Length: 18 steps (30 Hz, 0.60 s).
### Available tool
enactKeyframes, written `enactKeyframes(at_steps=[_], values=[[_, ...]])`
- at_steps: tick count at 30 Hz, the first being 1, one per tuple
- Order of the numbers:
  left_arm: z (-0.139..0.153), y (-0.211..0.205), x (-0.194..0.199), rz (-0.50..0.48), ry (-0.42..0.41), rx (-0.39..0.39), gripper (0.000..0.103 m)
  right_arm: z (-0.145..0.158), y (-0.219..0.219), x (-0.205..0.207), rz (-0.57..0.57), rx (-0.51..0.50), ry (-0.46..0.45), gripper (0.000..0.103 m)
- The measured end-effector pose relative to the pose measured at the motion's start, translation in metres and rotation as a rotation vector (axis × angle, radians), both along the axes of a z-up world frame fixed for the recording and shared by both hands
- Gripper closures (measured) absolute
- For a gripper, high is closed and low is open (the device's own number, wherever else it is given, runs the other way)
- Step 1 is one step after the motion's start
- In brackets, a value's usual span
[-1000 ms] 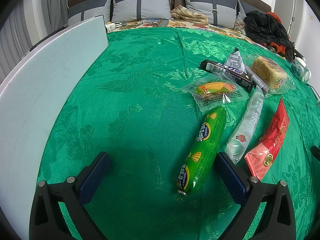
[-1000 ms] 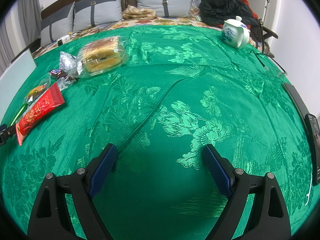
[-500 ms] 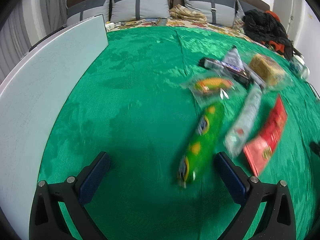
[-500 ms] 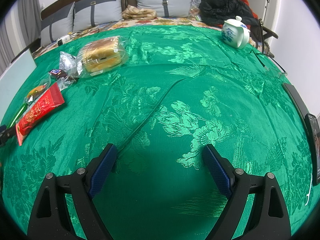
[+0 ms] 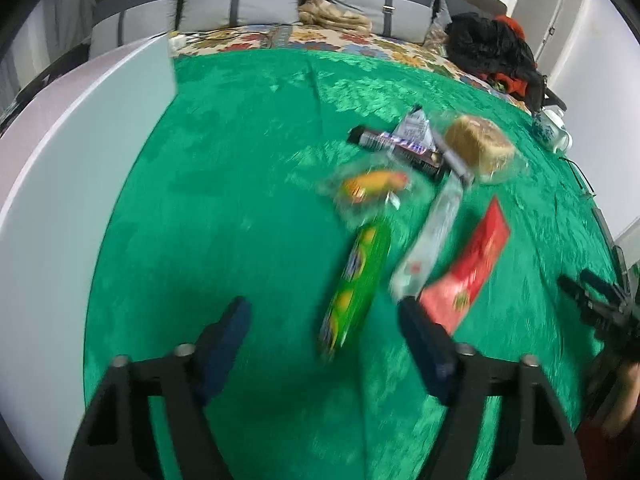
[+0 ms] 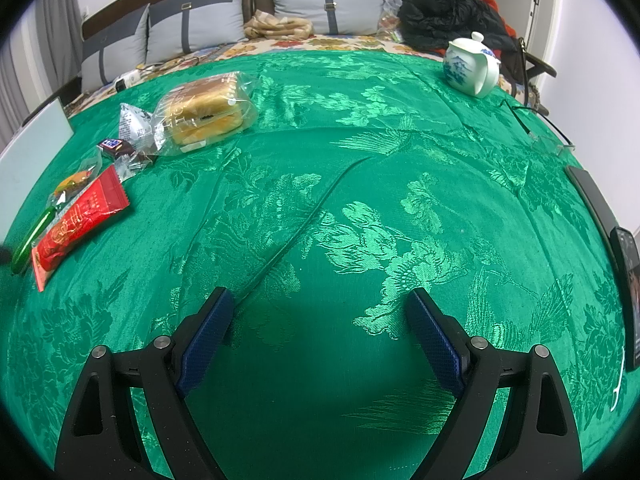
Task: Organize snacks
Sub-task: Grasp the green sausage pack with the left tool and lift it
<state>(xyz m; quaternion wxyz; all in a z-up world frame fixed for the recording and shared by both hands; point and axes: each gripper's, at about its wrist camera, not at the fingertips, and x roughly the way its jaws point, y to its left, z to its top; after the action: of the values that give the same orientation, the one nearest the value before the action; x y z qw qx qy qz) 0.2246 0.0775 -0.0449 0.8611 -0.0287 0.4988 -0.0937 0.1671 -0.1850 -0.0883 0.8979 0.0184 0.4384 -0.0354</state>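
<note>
While the snacks lay grouped on the green cloth (image 6: 360, 240), a white board (image 5: 60, 200) bordered them on the left and a teapot (image 6: 472, 66) stood far right. The green sausage (image 5: 356, 280) lay just ahead of the left gripper (image 5: 324, 324), between its spread fingers (image 5: 224, 340), beside a clear pack (image 5: 432, 236) and red packet (image 5: 472, 264); that view was blurred. Only the right view showed the bread (image 6: 204, 110) clearly, and a phone (image 6: 630, 292) at the edge. The right gripper (image 6: 320, 320) hovered over bare cloth, fingers spread, holding nothing.
</note>
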Motion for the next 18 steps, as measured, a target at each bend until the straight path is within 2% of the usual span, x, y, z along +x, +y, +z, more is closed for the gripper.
enactKeyframes(at_steps=[2, 4, 6, 8, 15, 16, 17, 18], values=[[-0.006, -0.009, 0.012, -0.037, 0.022, 0.015, 0.047, 0.0, 0.0, 0.0, 0.0, 0.0, 0.0, 0.012], [-0.014, -0.018, 0.02, -0.076, 0.033, 0.021, 0.076, 0.0, 0.0, 0.0, 0.0, 0.001, 0.0, 0.012], [-0.017, -0.018, 0.019, -0.082, 0.041, -0.004, 0.079, 0.0, 0.0, 0.0, 0.0, 0.001, 0.0, 0.012], [-0.016, -0.014, 0.012, -0.073, 0.044, -0.033, 0.08, 0.0, 0.0, 0.0, 0.0, 0.001, 0.0, 0.012], [-0.014, 0.002, -0.048, -0.018, 0.081, -0.002, 0.078, 0.0, 0.0, 0.0, 0.0, 0.002, 0.0, 0.012], [-0.016, 0.004, -0.053, 0.0, 0.082, 0.002, 0.07, 0.0, 0.0, 0.0, 0.0, 0.002, 0.0, 0.012], [-0.018, 0.005, -0.055, 0.007, 0.074, -0.004, 0.068, 0.0, 0.0, 0.0, 0.0, 0.001, 0.0, 0.012], [-0.018, 0.004, -0.056, 0.005, 0.052, -0.016, 0.052, 0.0, 0.0, 0.0, 0.0, 0.001, 0.0, 0.012]])
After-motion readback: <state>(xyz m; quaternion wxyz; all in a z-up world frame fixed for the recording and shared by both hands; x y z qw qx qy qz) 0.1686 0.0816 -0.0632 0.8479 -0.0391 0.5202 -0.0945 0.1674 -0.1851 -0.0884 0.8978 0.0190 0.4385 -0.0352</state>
